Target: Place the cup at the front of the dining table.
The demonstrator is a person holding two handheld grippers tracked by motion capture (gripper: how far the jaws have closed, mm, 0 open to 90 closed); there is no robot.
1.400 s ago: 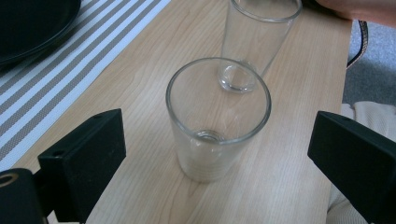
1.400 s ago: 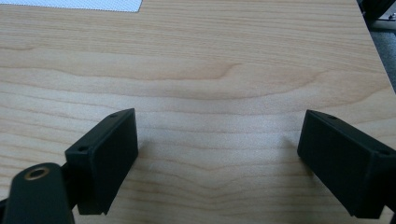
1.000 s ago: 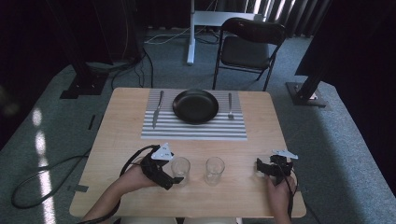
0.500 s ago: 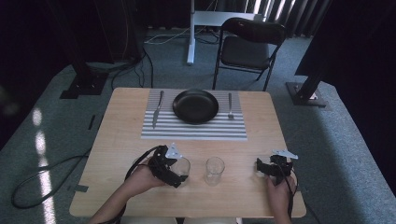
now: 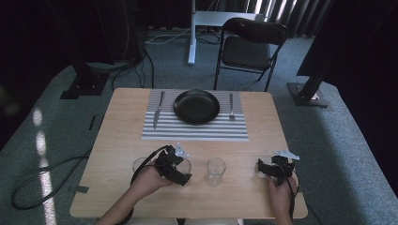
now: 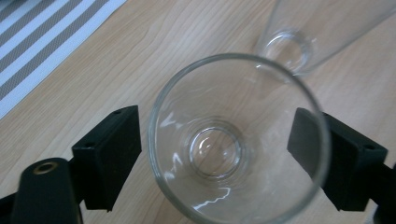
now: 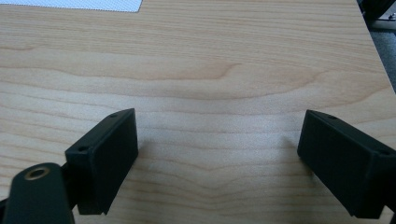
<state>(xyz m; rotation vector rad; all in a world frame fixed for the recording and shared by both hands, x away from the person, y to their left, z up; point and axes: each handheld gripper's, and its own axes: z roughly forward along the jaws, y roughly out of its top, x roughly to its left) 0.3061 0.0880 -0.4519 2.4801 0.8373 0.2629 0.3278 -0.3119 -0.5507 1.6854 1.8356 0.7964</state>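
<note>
- As the left claw (image 6: 215,154) stands around the near glass (image 6: 219,98), its jaws have just been closing; half-narrow now, glass between them.
- Left gripper view: left pad a sliver off the glass wall, right pad at or behind the rim; no squeeze to be seen, so I judge it not yet gripped.
- Glass upright on the worktop (image 7: 210,56), long axis vertical, mouth up; the jaws flank it side to side, dead centre.
- Second glass (image 5: 216,171) just beside it on the far side from the hand, apart, not touching.
- Right claw (image 7: 217,154) wide, nothing in it, over bare worktop, well apart from both glasses.
- Left hand clearly nearer; the next move likely only needs the jaws to finish closing.
</note>
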